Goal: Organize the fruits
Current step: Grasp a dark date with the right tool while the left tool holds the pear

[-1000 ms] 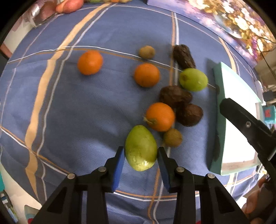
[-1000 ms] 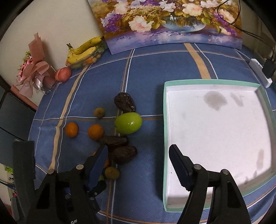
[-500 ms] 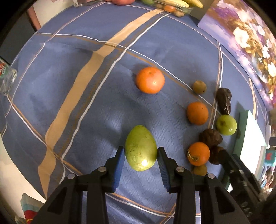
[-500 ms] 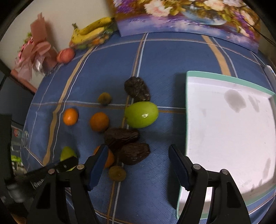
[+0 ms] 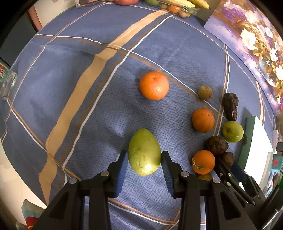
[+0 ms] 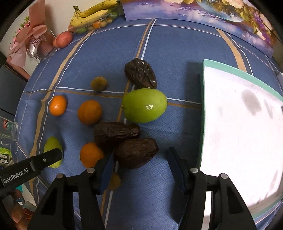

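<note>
My left gripper (image 5: pixel 144 164) is shut on a green pear-shaped fruit (image 5: pixel 144 152), held over the blue cloth; the fruit also shows in the right wrist view (image 6: pixel 51 146). My right gripper (image 6: pixel 139 168) is open, low over the cloth, its jaws on either side of a dark wrinkled fruit (image 6: pixel 136 152). Another dark fruit (image 6: pixel 115 132), a round green fruit (image 6: pixel 144 108), three oranges (image 6: pixel 89 111) (image 6: pixel 58 105) (image 6: pixel 90 154) and a small brown fruit (image 6: pixel 99 83) lie around. A white tray with a teal rim (image 6: pixel 201 109) lies to the right.
Bananas in a clear pack (image 6: pixel 92 16), a red apple (image 6: pixel 62 39) and a pink wrapped bouquet (image 6: pixel 30 44) stand at the far left edge. A flower picture (image 6: pixel 203 12) leans at the back. A glass (image 5: pixel 6 79) stands at the left cloth edge.
My left gripper has carried the green pear-shaped fruit left, away from the fruit cluster. My right gripper has moved left and lower, closing in around the dark wrinkled fruit.
</note>
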